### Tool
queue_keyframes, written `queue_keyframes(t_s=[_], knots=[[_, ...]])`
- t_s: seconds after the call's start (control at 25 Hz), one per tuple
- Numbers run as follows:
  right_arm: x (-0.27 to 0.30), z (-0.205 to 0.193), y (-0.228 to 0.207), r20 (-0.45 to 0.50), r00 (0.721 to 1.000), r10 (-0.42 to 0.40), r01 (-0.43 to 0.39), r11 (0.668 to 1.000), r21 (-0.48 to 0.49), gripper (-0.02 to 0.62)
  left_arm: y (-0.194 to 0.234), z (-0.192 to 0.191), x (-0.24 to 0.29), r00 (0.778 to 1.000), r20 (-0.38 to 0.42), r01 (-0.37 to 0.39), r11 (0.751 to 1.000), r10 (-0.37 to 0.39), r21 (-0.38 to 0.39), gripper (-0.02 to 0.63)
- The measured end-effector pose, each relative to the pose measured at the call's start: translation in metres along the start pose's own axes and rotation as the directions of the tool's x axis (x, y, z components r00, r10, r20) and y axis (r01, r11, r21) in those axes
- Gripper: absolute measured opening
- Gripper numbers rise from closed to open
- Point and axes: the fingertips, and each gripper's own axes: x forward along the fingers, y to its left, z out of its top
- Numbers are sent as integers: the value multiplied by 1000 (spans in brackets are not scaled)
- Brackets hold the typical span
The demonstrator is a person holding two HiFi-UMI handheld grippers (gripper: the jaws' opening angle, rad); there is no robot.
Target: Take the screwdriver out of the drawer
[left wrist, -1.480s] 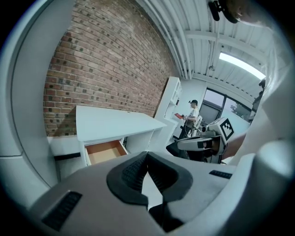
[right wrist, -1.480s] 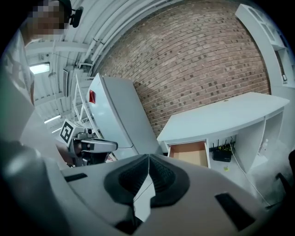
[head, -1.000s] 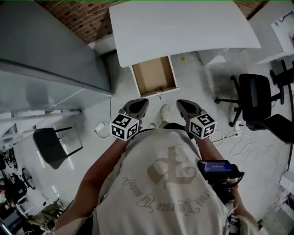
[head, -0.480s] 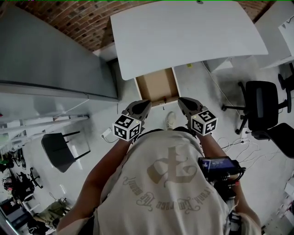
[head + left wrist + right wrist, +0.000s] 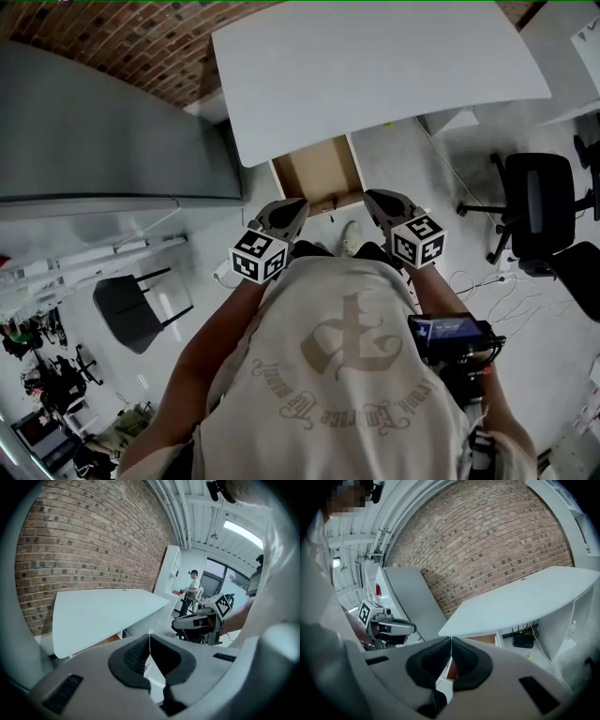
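A white table (image 5: 375, 66) stands against the brick wall, and a wooden drawer (image 5: 319, 172) hangs open under its near edge. The drawer's brown inside shows no screwdriver that I can make out. My left gripper (image 5: 292, 209) and right gripper (image 5: 375, 199) are held side by side just short of the drawer's front, both shut with nothing between the pads. In the left gripper view the left gripper (image 5: 149, 640) points at the table (image 5: 98, 613) with its jaws closed. In the right gripper view the right gripper (image 5: 451, 645) is also closed, with a strip of the drawer (image 5: 485, 639) showing under the tabletop.
A large grey cabinet (image 5: 94, 122) stands left of the table. A black office chair (image 5: 532, 202) is at the right, another black chair (image 5: 127, 309) at the left. Cables (image 5: 469, 281) lie on the floor at the right. A person (image 5: 191, 590) stands far off.
The person has stepped closer to the table, so the open drawer now lies right in front of both grippers. Both grippers remain shut and side by side.
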Motion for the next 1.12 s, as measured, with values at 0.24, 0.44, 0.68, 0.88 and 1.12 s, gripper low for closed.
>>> queue_keyframes(t_s=[0.24,0.44,0.68,0.88,1.12], knots=[[0,-8,-5,-20,999,-38,39,999,31,23,7,-4,12,998,-43,39,998,-37,39,23],[8,-17,-4,-30,995,-95,96,994,56,23,15,-21,17,988,-108,121,987,-110,104,23],[8,-20,-9,-2,982,-188,187,976,113,23,21,-35,28,961,-204,237,938,-188,251,23],[11,-23,-14,11,968,-252,247,958,145,23,27,-41,42,941,-234,309,902,-244,302,21],[7,-36,-15,28,941,-337,323,922,214,23,29,-65,60,878,-352,438,841,-325,317,21]])
